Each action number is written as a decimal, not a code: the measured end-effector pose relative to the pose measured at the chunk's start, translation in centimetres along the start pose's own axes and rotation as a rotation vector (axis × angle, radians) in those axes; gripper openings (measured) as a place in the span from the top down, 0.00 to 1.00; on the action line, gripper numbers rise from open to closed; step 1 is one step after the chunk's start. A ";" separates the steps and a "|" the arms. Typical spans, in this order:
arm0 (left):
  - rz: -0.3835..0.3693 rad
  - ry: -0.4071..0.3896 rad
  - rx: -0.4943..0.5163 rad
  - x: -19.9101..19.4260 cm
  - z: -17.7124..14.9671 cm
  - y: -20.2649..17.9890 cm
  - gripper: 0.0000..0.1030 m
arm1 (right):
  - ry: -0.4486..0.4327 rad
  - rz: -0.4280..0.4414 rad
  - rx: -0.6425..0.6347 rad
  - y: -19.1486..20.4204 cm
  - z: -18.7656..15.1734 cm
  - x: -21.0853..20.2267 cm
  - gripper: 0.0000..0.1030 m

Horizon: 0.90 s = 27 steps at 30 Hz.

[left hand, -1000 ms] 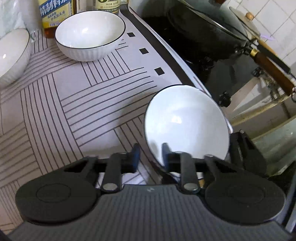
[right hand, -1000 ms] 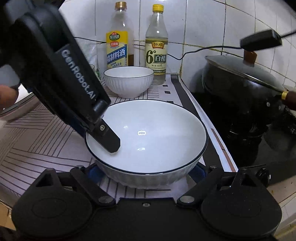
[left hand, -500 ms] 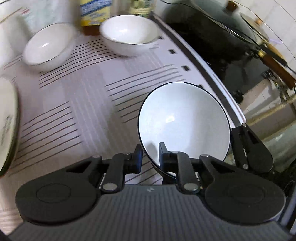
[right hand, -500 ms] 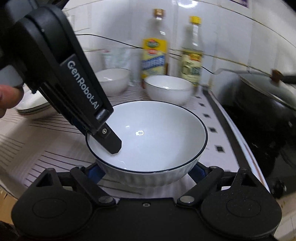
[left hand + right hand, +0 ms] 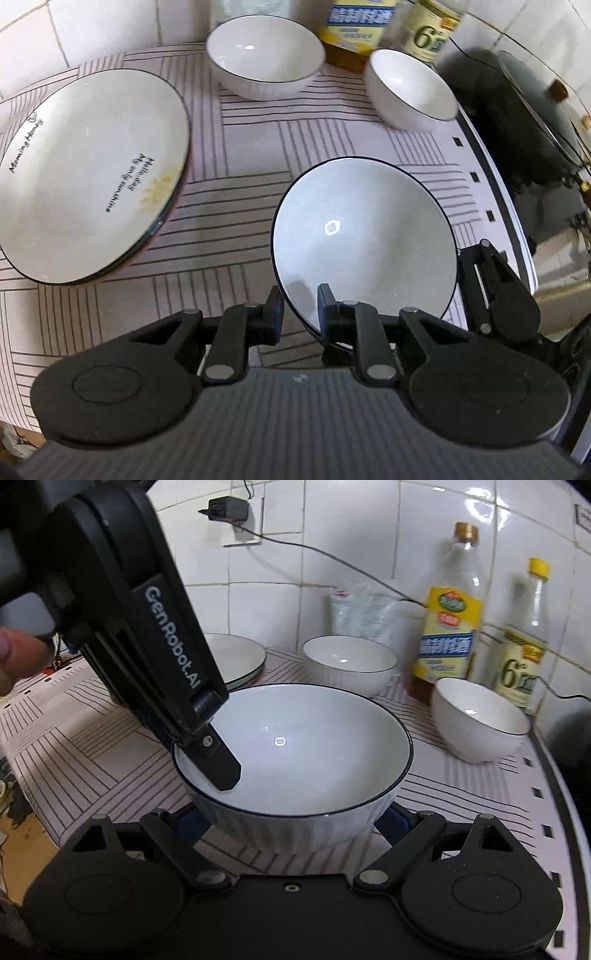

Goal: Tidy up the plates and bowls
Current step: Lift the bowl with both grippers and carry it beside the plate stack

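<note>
Both grippers hold one white bowl with a dark rim (image 5: 365,236) (image 5: 295,760) above the striped counter. My left gripper (image 5: 300,314) is shut on its near rim, one finger inside the bowl and one outside; it shows in the right wrist view (image 5: 218,764) too. My right gripper (image 5: 295,821) is shut on the bowl's ribbed outer wall from both sides. Two more white bowls (image 5: 264,55) (image 5: 410,88) stand at the back. A stack of white plates with lettering (image 5: 88,173) lies at the left.
Two bottles (image 5: 448,627) (image 5: 524,642) and a white bag (image 5: 358,609) stand against the tiled wall. A black wok with a lid (image 5: 524,122) sits on the stove at the right. A cable runs from a plug (image 5: 225,509) along the wall.
Both grippers have carried the bowl to the left, away from the stove. The plate stack and the second back bowl have come into view.
</note>
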<state>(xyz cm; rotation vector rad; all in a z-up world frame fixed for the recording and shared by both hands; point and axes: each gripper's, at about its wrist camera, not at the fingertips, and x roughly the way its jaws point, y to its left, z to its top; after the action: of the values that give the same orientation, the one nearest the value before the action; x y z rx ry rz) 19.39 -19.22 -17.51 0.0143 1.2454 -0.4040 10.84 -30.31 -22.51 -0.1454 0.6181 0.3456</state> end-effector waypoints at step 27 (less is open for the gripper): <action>0.112 -0.009 0.104 -1.3 0.1 -1.1 0.61 | 0.140 -0.054 0.130 -0.7 1.4 -3.6 0.06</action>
<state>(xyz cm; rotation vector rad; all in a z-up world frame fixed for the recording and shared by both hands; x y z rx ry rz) 18.80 -19.84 -16.11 0.1703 1.2079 -0.3712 9.13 -31.64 -19.18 -0.0619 0.7719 0.2439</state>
